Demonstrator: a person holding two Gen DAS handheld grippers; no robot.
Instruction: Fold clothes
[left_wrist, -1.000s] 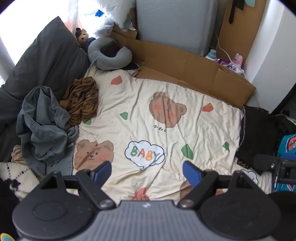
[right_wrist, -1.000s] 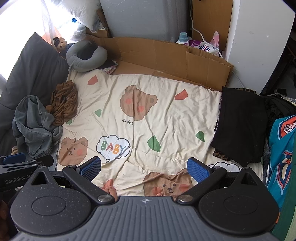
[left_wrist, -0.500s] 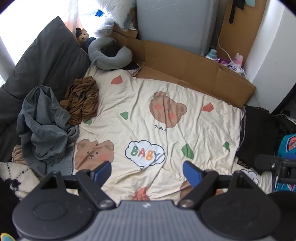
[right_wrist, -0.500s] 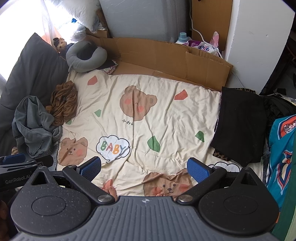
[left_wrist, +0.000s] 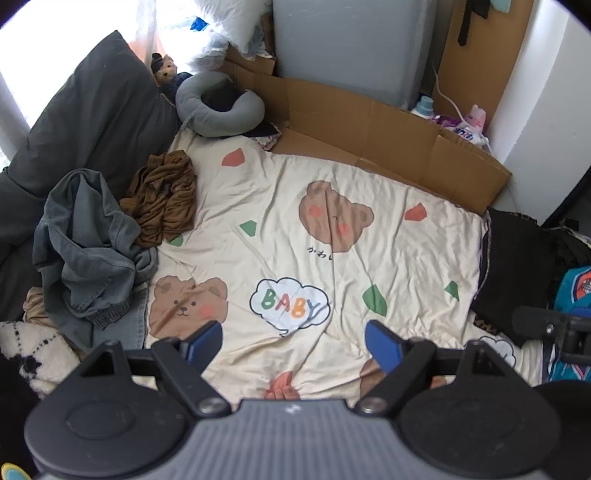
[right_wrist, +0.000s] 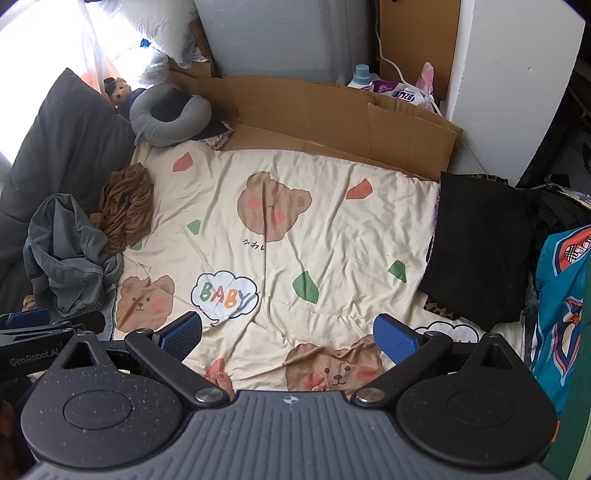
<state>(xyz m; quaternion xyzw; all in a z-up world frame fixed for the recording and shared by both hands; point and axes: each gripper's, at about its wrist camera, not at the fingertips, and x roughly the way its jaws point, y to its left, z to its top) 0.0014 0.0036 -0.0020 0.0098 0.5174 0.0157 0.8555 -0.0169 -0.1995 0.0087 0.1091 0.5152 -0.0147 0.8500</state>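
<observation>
Taking the "BABY" cloud (left_wrist: 290, 308) printed on the cream bear blanket (left_wrist: 332, 206) as the landmark: left of it, at the blanket's left edge, the unfolded clothes lie in a loose heap. A grey-green garment (left_wrist: 86, 247) sits crumpled with a ribbed cuff or hem turned out toward the camera, and just beyond it, touching it, a brown garment (left_wrist: 162, 201) is bunched in deep wrinkles. Both spill partly onto the blanket and partly against the dark grey pillow (left_wrist: 85, 133) further left. A cream knit with a black diamond pattern (left_wrist: 33, 354) shows at the near-left corner.

Around the cloud the blanket lies flat with shallow creases — a broad open stretch from the bear prints to the far edge, where flattened cardboard (left_wrist: 373, 136) borders it. A grey neck pillow (left_wrist: 218, 110) rests at the far-left corner.

Right of the cloud, at the blanket's right edge, a black garment (right_wrist: 480, 243) lies flat and squared, overlapping the edge, with a leopard-print piece peeking from beneath. Further right hangs teal patterned fabric (right_wrist: 561, 295).

The left gripper (left_wrist: 293, 339) hovers over the near edge just below the cloud, jaws spread wide, nothing between them. The right gripper (right_wrist: 288, 332) is likewise wide apart and empty — its blue pads (right_wrist: 395, 336) clear of the cloth.
</observation>
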